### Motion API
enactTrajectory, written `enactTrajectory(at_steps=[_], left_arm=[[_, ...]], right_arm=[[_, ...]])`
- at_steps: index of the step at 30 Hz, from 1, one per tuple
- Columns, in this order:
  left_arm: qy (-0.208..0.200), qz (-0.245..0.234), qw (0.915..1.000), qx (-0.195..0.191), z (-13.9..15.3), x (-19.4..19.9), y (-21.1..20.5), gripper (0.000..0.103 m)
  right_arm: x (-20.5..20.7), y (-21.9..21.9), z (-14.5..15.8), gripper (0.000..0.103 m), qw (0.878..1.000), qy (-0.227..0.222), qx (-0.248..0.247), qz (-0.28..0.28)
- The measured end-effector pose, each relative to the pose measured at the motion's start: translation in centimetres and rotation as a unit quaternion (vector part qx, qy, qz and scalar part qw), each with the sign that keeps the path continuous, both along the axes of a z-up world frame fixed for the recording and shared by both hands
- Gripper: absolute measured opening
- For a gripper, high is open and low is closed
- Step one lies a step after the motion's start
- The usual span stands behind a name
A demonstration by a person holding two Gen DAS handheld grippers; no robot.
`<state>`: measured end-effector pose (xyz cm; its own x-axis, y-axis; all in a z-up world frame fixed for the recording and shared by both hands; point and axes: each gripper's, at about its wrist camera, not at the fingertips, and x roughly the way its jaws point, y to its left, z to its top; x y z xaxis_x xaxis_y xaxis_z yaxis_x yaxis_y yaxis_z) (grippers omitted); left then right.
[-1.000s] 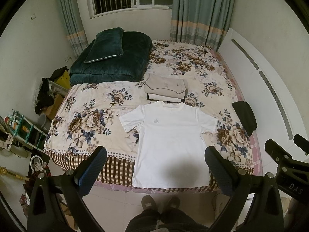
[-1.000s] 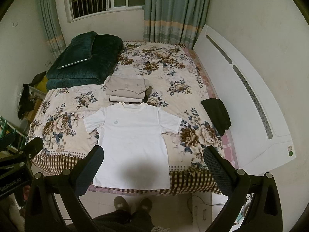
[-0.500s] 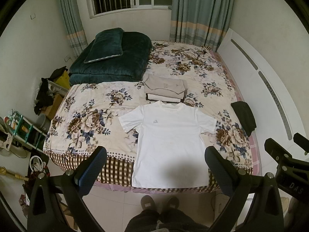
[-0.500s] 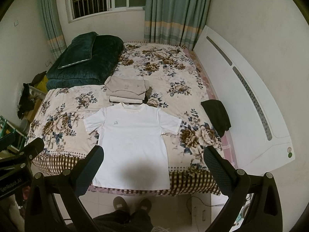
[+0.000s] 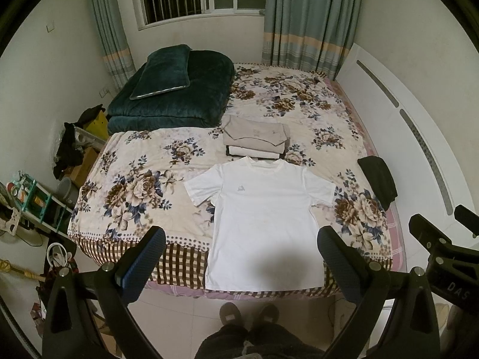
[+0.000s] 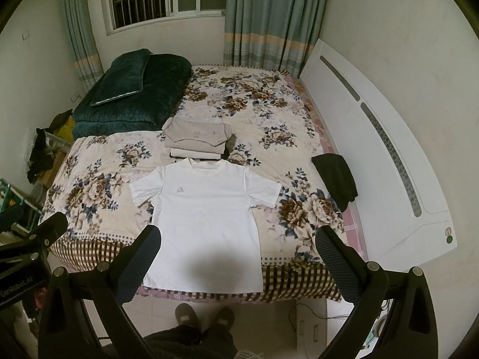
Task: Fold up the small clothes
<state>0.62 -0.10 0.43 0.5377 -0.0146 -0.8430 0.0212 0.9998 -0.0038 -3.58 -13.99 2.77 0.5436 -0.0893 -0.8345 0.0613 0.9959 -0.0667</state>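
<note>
A white T-shirt (image 5: 266, 218) lies spread flat, front up, at the near edge of the bed (image 5: 140, 161), its hem hanging just over the checked border. A dark shadow falls across its lower part, and the small grey mark on the chest is too small to read. Just beyond the collar sits a stack of folded clothes (image 5: 256, 139), beige on top; what lies at the bottom is mostly hidden. A dark garment (image 5: 377, 179) drapes off the bed's right edge, and a green quilt (image 5: 173, 95) fills the far left corner. The left tongs (image 5: 239, 257) and the right tongs (image 6: 236, 254) both hang above the floor short of the bed, jaws spread wide, gripping nothing, touching nothing. Slippered feet (image 6: 203, 314) show below.
</note>
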Motion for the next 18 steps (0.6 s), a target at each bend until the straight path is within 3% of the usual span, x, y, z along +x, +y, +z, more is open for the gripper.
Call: enactTrajectory(at_steps=[18], left_arm=[[-0.001, 0.0, 1.0, -0.001, 0.42, 0.06, -0.75, 0.103]], right_arm=[[-0.06, 0.05, 0.13, 0.103, 1.0, -0.001, -0.001, 0.0]])
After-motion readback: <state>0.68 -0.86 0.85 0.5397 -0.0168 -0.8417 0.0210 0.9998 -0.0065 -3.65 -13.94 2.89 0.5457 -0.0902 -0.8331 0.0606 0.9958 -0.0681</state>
